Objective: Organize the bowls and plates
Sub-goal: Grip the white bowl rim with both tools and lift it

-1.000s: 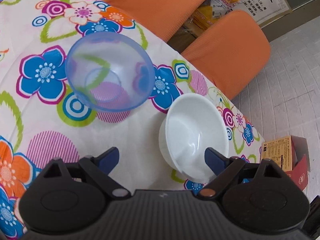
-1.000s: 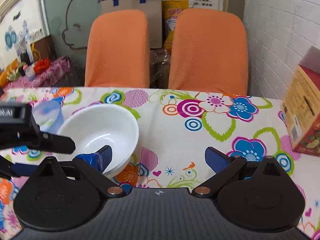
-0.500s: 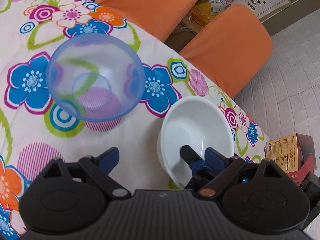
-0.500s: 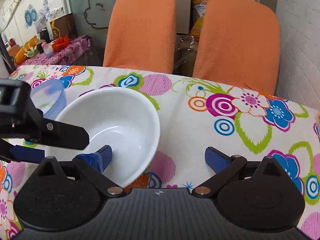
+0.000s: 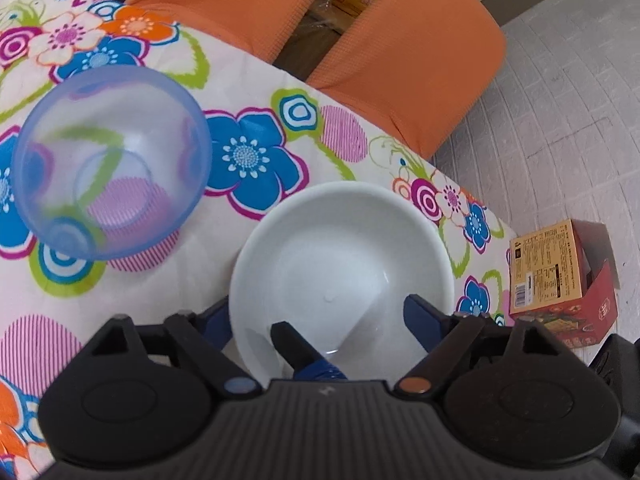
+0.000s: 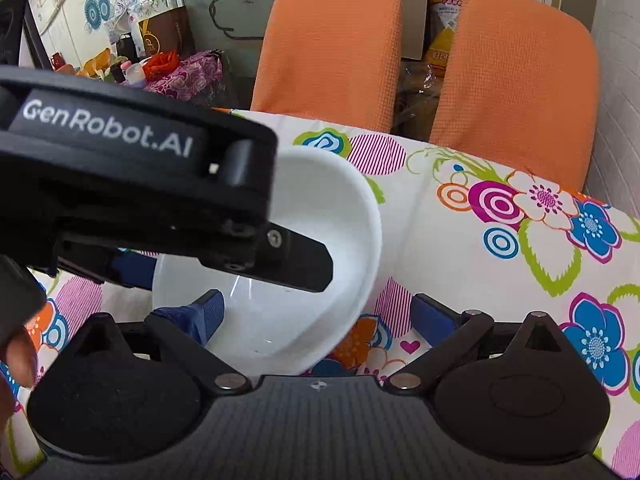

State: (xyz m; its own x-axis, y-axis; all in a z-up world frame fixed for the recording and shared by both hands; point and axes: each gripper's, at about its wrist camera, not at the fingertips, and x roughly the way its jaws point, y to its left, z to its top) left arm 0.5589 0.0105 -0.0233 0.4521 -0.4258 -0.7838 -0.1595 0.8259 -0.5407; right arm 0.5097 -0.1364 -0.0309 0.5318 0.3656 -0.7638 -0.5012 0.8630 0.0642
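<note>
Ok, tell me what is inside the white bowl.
The white bowl holds no food or dish. One blue-padded finger of the right gripper reaches inside. The left gripper hides part of the near wall.

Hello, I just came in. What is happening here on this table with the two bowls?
A person is tidying bowls with a handheld gripper in each hand. Both grippers are at the white bowl on the flowered tablecloth. The right gripper is open, with one finger inside the bowl and the other outside its rim. The left gripper is also open, straddling the bowl's near side. The blue translucent bowl stands apart, untouched.
</note>
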